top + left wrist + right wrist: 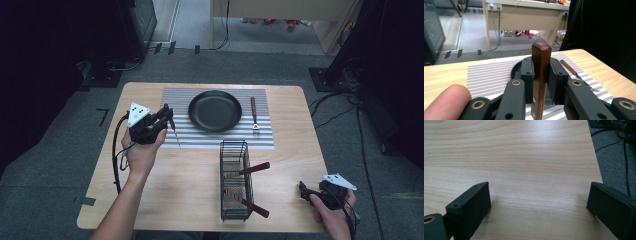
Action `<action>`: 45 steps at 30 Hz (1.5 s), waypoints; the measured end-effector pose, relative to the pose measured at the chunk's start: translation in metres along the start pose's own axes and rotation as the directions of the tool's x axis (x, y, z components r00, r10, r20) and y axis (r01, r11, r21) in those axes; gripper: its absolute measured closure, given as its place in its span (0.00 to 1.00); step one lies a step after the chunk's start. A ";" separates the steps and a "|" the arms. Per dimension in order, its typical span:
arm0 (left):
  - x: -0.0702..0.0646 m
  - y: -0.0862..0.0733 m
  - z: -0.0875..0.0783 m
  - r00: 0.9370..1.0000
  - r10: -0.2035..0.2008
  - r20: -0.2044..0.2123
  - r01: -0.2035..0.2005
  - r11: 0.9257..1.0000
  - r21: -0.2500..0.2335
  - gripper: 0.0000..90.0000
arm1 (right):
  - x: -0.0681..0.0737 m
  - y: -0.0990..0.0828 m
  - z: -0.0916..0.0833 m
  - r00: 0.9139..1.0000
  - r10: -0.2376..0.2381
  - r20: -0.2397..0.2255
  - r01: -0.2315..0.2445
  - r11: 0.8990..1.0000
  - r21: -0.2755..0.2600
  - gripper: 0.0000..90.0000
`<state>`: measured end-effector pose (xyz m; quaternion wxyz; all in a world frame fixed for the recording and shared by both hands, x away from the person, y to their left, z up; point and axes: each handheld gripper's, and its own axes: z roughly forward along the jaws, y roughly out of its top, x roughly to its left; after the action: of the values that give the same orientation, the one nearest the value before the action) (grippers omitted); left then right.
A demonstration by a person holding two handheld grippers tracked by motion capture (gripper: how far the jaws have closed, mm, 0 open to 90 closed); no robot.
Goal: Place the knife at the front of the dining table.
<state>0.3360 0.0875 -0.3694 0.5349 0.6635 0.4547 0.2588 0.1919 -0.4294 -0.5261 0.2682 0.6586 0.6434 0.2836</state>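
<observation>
Left gripper [541, 75] pinches wooden-handled utensil [540, 75], frying pan [215, 111] just beyond; right gripper [539, 202] spread w/ bare table [524, 157] beneath.

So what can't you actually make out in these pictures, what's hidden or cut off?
- Left gripper view: the working end of the wooden-handled utensil clamped in the left gripper is cut off by the bottom edge; in the high view it is too thin to identify.
- High view: the ends of the two utensils inside the wire basket are masked by its mesh.
- High view: the right gripper is small and partly covered by the hand.
</observation>
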 end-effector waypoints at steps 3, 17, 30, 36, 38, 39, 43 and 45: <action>0.003 -0.001 0.003 0.999 0.000 -0.033 0.000 1.000 0.007 0.86 | 0.000 0.000 0.000 1.000 -0.002 0.001 0.002 1.000 -0.001 0.05; 0.008 -0.004 0.015 0.995 0.024 -0.097 -0.020 0.999 0.040 0.86 | 0.000 0.000 0.000 1.000 -0.004 0.000 0.004 1.000 -0.002 0.05; 0.008 -0.005 0.040 0.991 0.062 -0.120 -0.051 0.995 0.086 0.86 | 0.000 0.000 0.000 1.000 -0.002 0.000 0.002 1.000 -0.001 0.05; 0.012 -0.003 0.056 0.989 0.063 -0.134 -0.050 0.994 0.097 0.86 | 0.000 0.000 0.000 1.000 -0.002 -0.001 0.002 1.000 -0.001 0.05; 0.012 -0.003 0.058 0.989 0.062 -0.136 -0.049 0.994 0.094 0.86 | 0.000 0.000 0.000 1.000 -0.001 -0.001 0.001 1.000 -0.001 0.05; 0.013 -0.003 0.061 0.988 0.062 -0.138 -0.049 0.994 0.093 0.86 | 0.000 0.000 0.000 1.000 -0.001 -0.001 0.001 1.000 0.000 0.05; 0.019 -0.002 0.073 0.989 0.038 -0.144 -0.025 0.995 0.093 0.86 | 0.000 0.000 0.001 1.000 -0.009 -0.007 0.009 1.000 -0.001 0.05; 0.024 -0.001 0.081 0.989 0.022 -0.146 -0.007 0.995 0.101 0.86 | 0.000 0.000 0.001 1.000 -0.009 -0.007 0.009 1.000 -0.001 0.05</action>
<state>0.4138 0.0702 -0.3977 0.4640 0.6719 0.5006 0.2875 0.1926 -0.4295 -0.5262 0.2675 0.6544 0.6473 0.2851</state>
